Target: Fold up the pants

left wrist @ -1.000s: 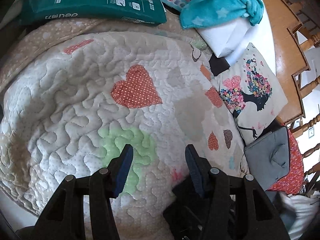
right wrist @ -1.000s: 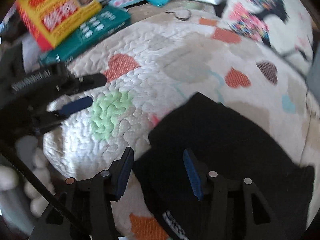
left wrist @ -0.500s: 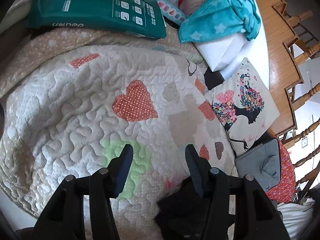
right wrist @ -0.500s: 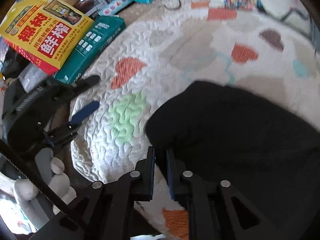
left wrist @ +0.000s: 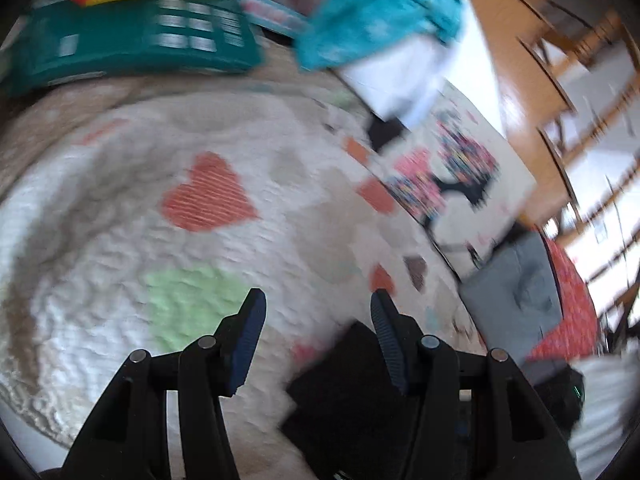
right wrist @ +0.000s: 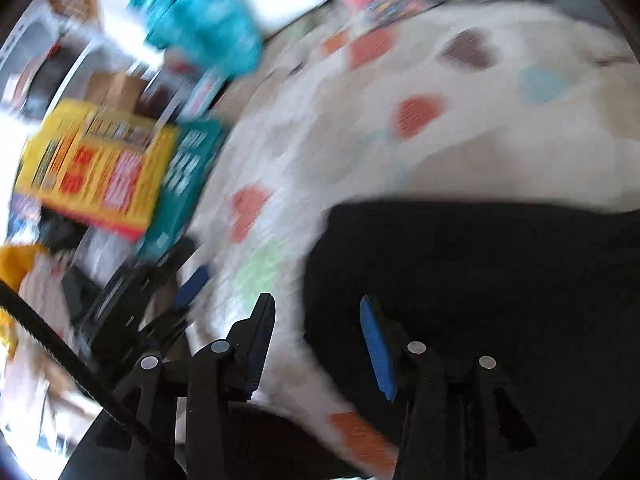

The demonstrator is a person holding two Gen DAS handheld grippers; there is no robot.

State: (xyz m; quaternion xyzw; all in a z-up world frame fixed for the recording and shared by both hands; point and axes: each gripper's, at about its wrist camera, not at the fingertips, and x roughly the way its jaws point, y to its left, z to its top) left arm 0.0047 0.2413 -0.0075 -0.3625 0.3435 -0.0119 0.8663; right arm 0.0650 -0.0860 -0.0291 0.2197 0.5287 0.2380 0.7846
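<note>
The black pants [right wrist: 480,280] lie folded on the heart-patterned quilt [right wrist: 360,128]; a corner of them shows in the left wrist view [left wrist: 344,392] under the right finger. My right gripper [right wrist: 318,336] is open and empty over the pants' left edge. My left gripper [left wrist: 316,332] is open and empty above the quilt [left wrist: 120,240], and shows blurred at the left of the right wrist view [right wrist: 188,288]. Both views are motion-blurred.
A teal package [left wrist: 132,48], a yellow box [right wrist: 96,168] and a turquoise cloth [left wrist: 376,12] lie at the quilt's far edge. A floral pillow [left wrist: 448,172], a grey bag [left wrist: 516,300] and wooden chairs [left wrist: 580,92] are to the right.
My right gripper was shut at the pants' edge half a second ago and has opened. Both grippers are moving fast; the left view has shifted over the quilt.
</note>
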